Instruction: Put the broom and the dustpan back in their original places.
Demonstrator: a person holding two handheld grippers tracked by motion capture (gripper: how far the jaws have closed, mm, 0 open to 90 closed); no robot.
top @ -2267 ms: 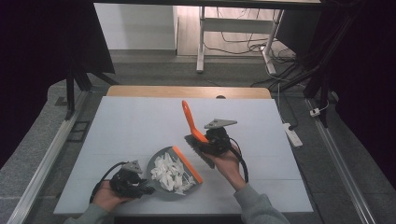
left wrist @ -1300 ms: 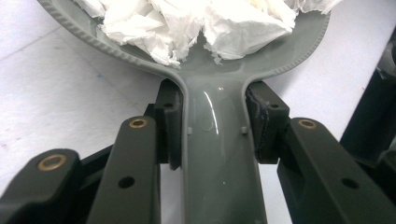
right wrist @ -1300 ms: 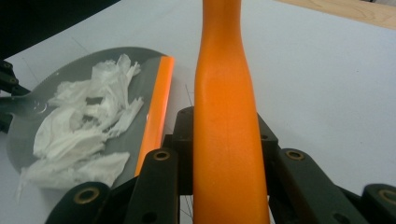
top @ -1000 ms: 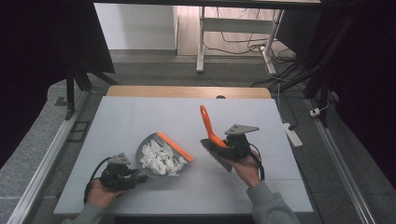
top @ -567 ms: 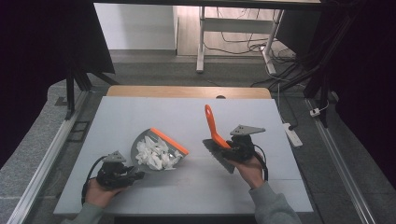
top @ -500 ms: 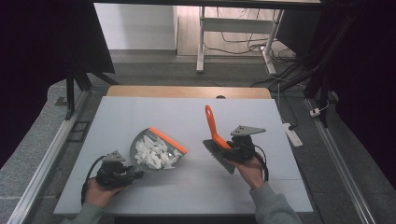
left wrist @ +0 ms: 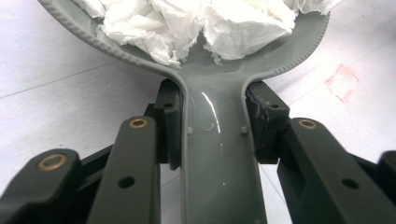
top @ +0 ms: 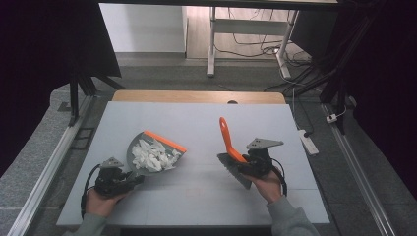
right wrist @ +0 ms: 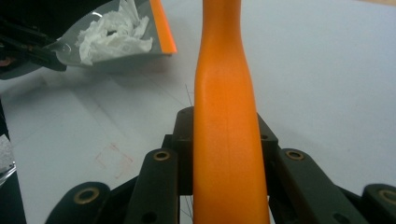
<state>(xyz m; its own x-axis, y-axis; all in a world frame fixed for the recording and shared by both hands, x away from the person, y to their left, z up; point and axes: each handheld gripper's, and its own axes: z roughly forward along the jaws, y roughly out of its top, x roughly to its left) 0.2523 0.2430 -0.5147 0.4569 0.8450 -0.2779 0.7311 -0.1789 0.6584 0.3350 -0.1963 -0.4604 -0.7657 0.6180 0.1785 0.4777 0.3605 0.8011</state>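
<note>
Gripping the stiff, light dustpan (top: 156, 153) by its handle, the left gripper (top: 119, 180) is keeping loose paper scraps (top: 153, 156) level; the right gripper (top: 255, 163) is clamping the brush (top: 230, 150) handle.

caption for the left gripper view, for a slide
Left tool clamped on the grey dustpan handle, crumpled white paper heaped in the pan.

The left hand-held gripper (top: 129, 180) has drawn back toward the bench's near-left corner, taking the grey dustpan (top: 156, 153) and its load of white paper scraps (top: 152, 156) with it. The right hand-held gripper (top: 244, 166) has carried the orange-handled brush (top: 227, 140) off to the right and nearer the person, so the brush, once just beside the dustpan's orange lip, now stands well apart from it.
</note>
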